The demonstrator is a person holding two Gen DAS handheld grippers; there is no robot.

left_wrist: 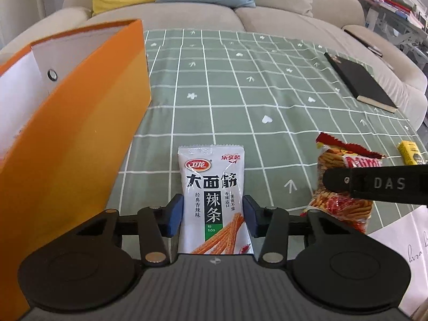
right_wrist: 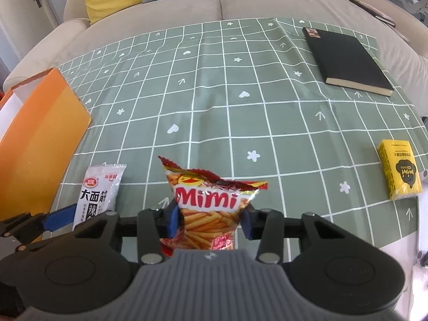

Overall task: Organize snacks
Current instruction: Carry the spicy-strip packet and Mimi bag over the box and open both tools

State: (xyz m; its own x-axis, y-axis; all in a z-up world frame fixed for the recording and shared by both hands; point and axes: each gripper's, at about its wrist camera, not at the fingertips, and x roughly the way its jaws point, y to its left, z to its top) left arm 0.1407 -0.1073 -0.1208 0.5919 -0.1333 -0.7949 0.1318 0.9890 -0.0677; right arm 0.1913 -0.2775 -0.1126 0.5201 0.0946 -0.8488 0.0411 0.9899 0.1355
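A white spicy-strip packet (left_wrist: 211,187) lies lengthwise on the green checked cloth (left_wrist: 240,80). My left gripper (left_wrist: 213,218) has its blue pads (left_wrist: 175,218) pressed against the packet's two long edges. In the right wrist view the same packet (right_wrist: 99,192) lies at the left, with one blue finger (right_wrist: 58,218) of the left gripper beside it. A red Mimi snack bag (right_wrist: 211,200) stands pinched at its waist in my right gripper (right_wrist: 211,220). From the left wrist view this bag (left_wrist: 342,184) is at the right, partly behind a black finger (left_wrist: 374,184).
An open orange box (left_wrist: 67,160) stands at the left edge of the cloth. A black book (right_wrist: 347,58) lies far right, and a small yellow carton (right_wrist: 400,174) near right. White paper (left_wrist: 401,254) lies at the front right. A beige sofa with cushions runs behind.
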